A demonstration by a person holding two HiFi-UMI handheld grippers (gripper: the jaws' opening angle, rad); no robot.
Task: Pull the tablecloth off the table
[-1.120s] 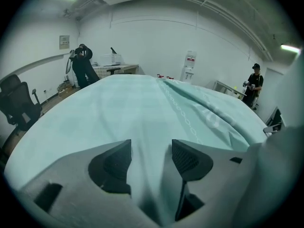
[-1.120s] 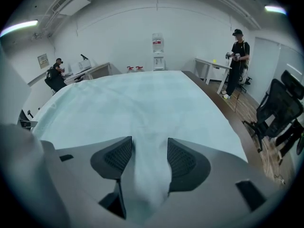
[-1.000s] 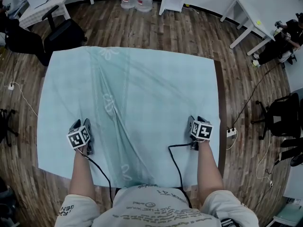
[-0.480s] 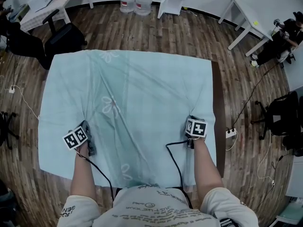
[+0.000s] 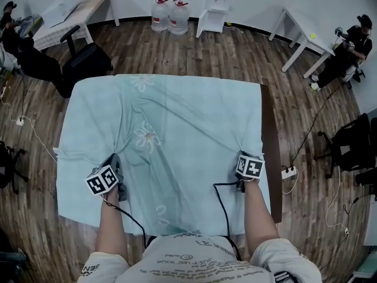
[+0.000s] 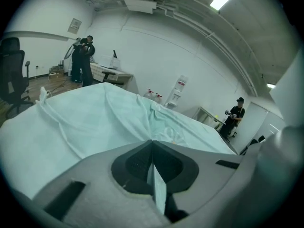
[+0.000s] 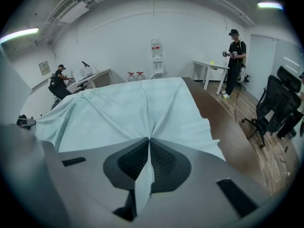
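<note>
A pale mint tablecloth (image 5: 171, 140) with a faint flower print covers the dark brown table (image 5: 268, 152), whose bare right edge shows. My left gripper (image 5: 113, 164) is shut on a pinch of the cloth near its front left; a thin fold (image 6: 156, 186) sticks up between the dark pads (image 6: 135, 163). My right gripper (image 5: 242, 160) is shut on the cloth near its front right, with a fold (image 7: 144, 182) pressed between its pads (image 7: 164, 163). Creases fan out from both pinches across the cloth (image 7: 128, 110).
Wood floor surrounds the table. Two water bottles (image 5: 169, 15) and a dispenser stand at the far wall. A black chair (image 5: 82, 58) is at the far left, white desks (image 5: 300, 37) at far right, a power strip (image 5: 288, 172) and cables on the right. People stand in the corners.
Both grippers closed from open onto the cloth. The cloth has gathered into creases at both pinches and slid toward me, its far edge now nearer and more bunched.
</note>
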